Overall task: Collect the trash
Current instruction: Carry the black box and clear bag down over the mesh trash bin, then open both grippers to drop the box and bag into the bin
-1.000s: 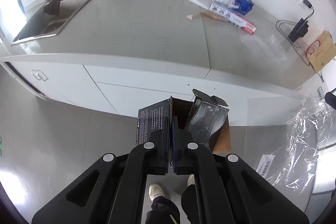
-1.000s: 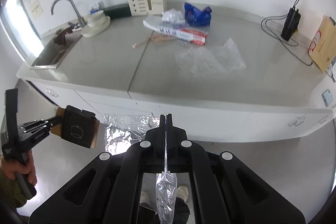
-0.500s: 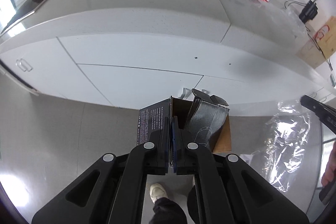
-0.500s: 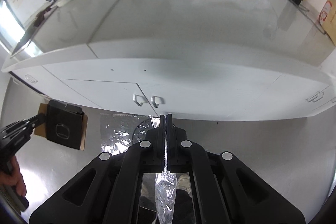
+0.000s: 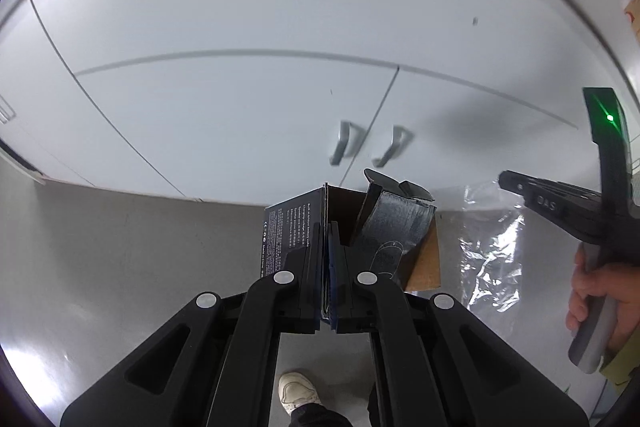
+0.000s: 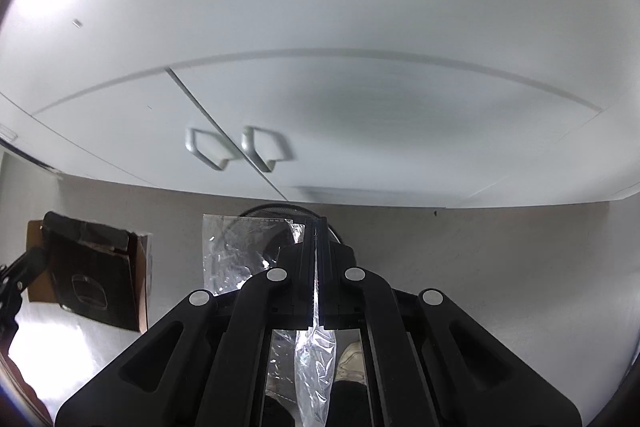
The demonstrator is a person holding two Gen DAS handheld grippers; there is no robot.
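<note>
My left gripper [image 5: 329, 247] is shut on the wall of an open black cardboard box [image 5: 384, 235] and holds it above the floor, facing the white cabinet doors. The box also shows at the left of the right wrist view [image 6: 92, 275]. My right gripper [image 6: 317, 251] is shut on a clear plastic bag [image 6: 240, 251] that hangs down to its left. The bag also shows at the right of the left wrist view [image 5: 490, 247], below the right gripper's body [image 5: 560, 207].
White cabinet doors with two metal handles [image 5: 368, 147] fill the upper half of both views. A dark round rim [image 6: 280, 211] shows behind the plastic bag, low by the cabinet. Grey floor lies below, with my shoe [image 5: 298, 393] on it.
Both grippers have dropped from countertop height to low in front of the cabinet doors. The countertop has left the views. Both still hold their items.
</note>
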